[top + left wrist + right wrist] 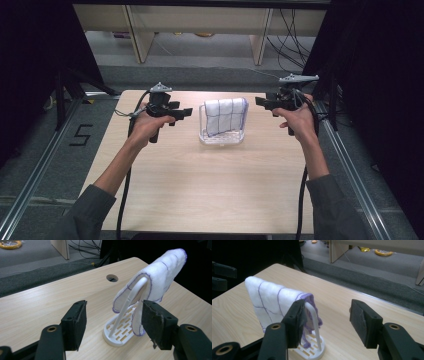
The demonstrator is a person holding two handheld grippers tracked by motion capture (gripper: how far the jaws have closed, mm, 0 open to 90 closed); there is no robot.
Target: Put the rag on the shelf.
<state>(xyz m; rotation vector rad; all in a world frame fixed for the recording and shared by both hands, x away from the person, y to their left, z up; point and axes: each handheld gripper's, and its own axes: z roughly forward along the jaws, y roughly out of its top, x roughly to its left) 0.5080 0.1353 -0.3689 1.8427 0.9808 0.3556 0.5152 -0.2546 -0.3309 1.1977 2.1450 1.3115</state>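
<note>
A white cloth with purple grid lines hangs folded over the hoop of a white plastic rack with a slotted base, at the table's far middle. My left gripper is held just left of the rack, pointing toward it. In the left gripper view its jaws stand open, with the cloth and rack beyond them and nothing between the pads. My right gripper is just right of the rack. It is also open, and the cloth lies behind its left jaw.
The light wooden table has a round cable hole near its far edge. Beyond it are grey floor, wooden furniture legs and loose cables. Metal rails run along both sides, and dark curtains flank the scene.
</note>
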